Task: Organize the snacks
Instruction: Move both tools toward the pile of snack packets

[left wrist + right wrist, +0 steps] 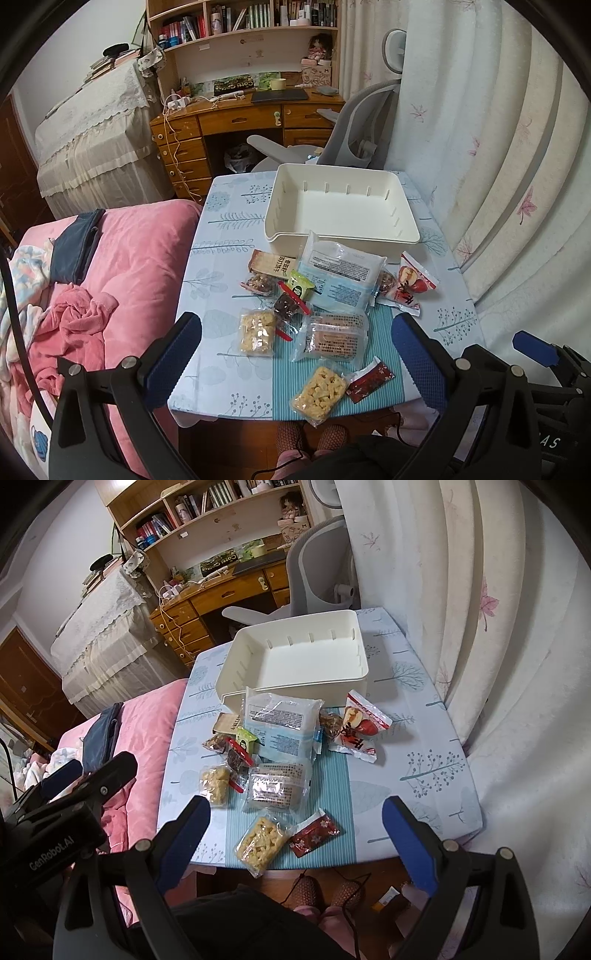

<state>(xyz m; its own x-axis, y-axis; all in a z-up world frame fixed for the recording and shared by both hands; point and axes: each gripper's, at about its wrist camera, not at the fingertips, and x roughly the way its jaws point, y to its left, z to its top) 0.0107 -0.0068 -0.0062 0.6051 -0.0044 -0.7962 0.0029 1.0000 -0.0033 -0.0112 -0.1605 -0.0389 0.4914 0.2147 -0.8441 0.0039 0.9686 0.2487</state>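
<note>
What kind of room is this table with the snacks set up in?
Most likely a bedroom: a bed with a pink quilt beside the table, a wooden desk with bookshelves, and a grey office chair.

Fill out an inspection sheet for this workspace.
Surface: small table with leaf-print cloth.
Job's things: empty white bin at the far side; snack packets loose in front of it.
Clutter: nothing seen besides the snacks.
Grippers: left hand-held gripper and right hand-held gripper both open, empty, above the near edge.
Cables: black cable on the floor by the feet.
Surroundings: pink bedding, desk, chair, curtain.
</note>
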